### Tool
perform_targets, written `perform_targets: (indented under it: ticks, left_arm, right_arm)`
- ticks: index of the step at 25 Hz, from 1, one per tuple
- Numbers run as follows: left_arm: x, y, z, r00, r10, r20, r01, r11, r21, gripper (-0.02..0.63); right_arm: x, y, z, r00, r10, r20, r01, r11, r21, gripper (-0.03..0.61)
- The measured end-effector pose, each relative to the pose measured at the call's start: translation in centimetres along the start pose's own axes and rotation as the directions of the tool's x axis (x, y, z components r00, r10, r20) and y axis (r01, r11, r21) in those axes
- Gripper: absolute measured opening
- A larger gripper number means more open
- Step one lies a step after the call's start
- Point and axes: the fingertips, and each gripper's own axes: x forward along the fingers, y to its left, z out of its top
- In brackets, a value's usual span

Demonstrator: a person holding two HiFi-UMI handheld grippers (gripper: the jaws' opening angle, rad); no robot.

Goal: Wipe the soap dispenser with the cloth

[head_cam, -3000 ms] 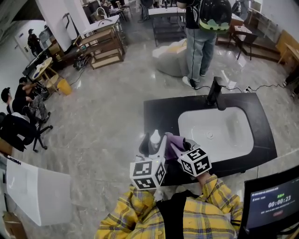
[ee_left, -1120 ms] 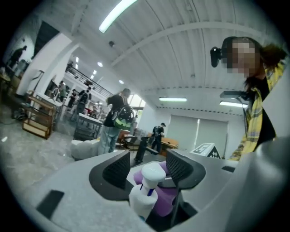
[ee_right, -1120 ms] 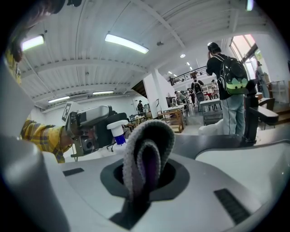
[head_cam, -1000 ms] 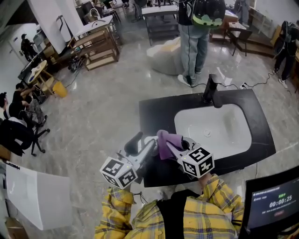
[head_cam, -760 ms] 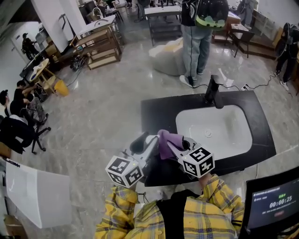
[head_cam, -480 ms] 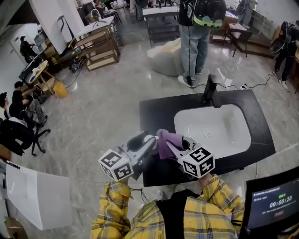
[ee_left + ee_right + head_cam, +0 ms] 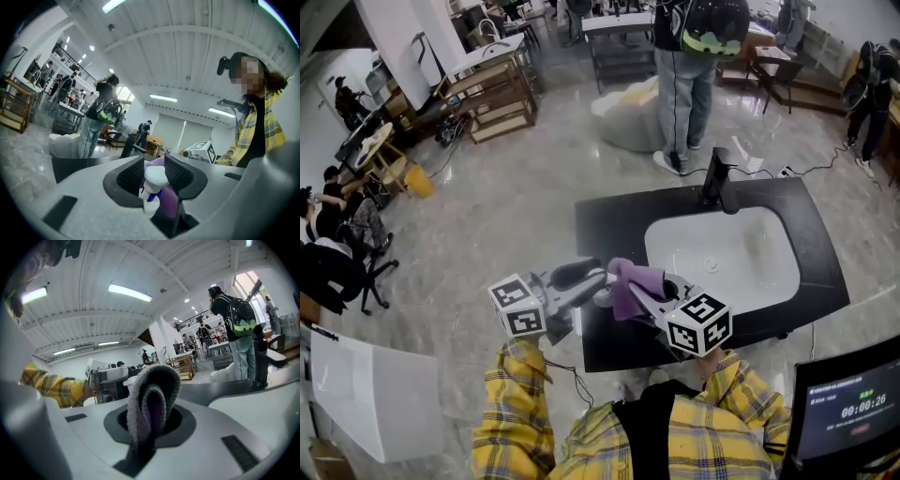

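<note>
The left gripper [image 7: 596, 280] reaches in level from the left. Its fingers have just been closing, and they now sit narrow against the white pump top of the soap dispenser [image 7: 155, 177]. The dispenser is at the front left part of the black counter [image 7: 619, 220], left of the white sink [image 7: 741, 272]. Just to its right, touching it, is the folded purple cloth [image 7: 630, 281]. The right gripper [image 7: 150, 420] holds the cloth, its fingers clamped tight on the fold.

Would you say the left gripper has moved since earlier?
Yes, the left gripper swung its cube left past the black counter's edge; its jaws have just been closing on the soap dispenser.
</note>
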Motion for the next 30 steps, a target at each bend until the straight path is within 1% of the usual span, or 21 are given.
perform_targets:
  ticks: [3,9,12,16,19,21,23,24,25,27,28,30]
  left_arm:
    - [0.2,0.2,0.0,1.0,0.003,0.003,-0.003,1.0,-0.006,0.13]
    - [0.3,0.5,0.1,1.0,0.025,0.016,-0.025,1.0,-0.012,0.13]
    - [0.2,0.5,0.1,0.999,0.038,0.008,-0.038,0.999,-0.005,0.13]
    - [0.2,0.6,0.1,0.998,0.064,0.004,-0.064,0.998,0.011,0.13]
    - [0.1,0.8,0.3,0.995,0.103,0.012,-0.103,0.994,0.04,0.132]
    - [-0.1,1.1,0.4,0.988,0.155,0.015,-0.156,0.986,0.067,0.132]
    - [-0.7,1.6,0.7,0.973,0.229,0.041,-0.232,0.97,0.076,0.132]
    - [-1.2,1.8,1.0,0.959,0.276,0.072,-0.28,0.958,0.06,0.133]
    - [-1.9,2.0,1.2,0.938,0.33,0.109,-0.334,0.942,0.029,0.135]
    - [-3.0,2.1,1.2,0.882,0.441,0.167,-0.441,0.897,-0.04,0.141]
    - [-3.2,1.8,1.0,0.857,0.484,0.178,-0.481,0.875,-0.063,0.143]
    - [-2.9,0.8,0.3,0.824,0.541,0.168,-0.536,0.84,-0.076,0.152]
  right_arm:
    - [0.5,-0.1,-0.7,1.0,-0.005,-0.014,0.005,1.0,0.008,0.041]
    - [1.6,-0.6,-2.9,0.997,-0.021,-0.076,0.019,1.0,-0.018,0.041]
    - [2.2,-1.0,-4.1,0.993,-0.034,-0.112,0.03,0.999,-0.037,0.041]
    - [2.3,-1.6,-5.5,0.988,-0.057,-0.145,0.052,0.998,-0.034,0.041]
    - [2.3,-2.0,-6.3,0.982,-0.074,-0.174,0.068,0.997,-0.042,0.041]
    - [2.3,-2.3,-6.8,0.978,-0.084,-0.192,0.076,0.996,-0.047,0.041]
    - [2.2,-2.4,-7.2,0.976,-0.088,-0.201,0.081,0.996,-0.043,0.041]
    - [2.2,-2.4,-7.3,0.975,-0.089,-0.204,0.082,0.996,-0.04,0.041]
    - [2.1,-2.3,-7.4,0.975,-0.089,-0.206,0.083,0.996,-0.039,0.041]
    - [2.1,-2.3,-7.5,0.973,-0.091,-0.212,0.084,0.996,-0.041,0.041]
    - [2.0,-2.4,-7.5,0.972,-0.092,-0.216,0.085,0.995,-0.043,0.041]
    - [1.9,-2.4,-7.7,0.969,-0.094,-0.227,0.086,0.995,-0.046,0.041]
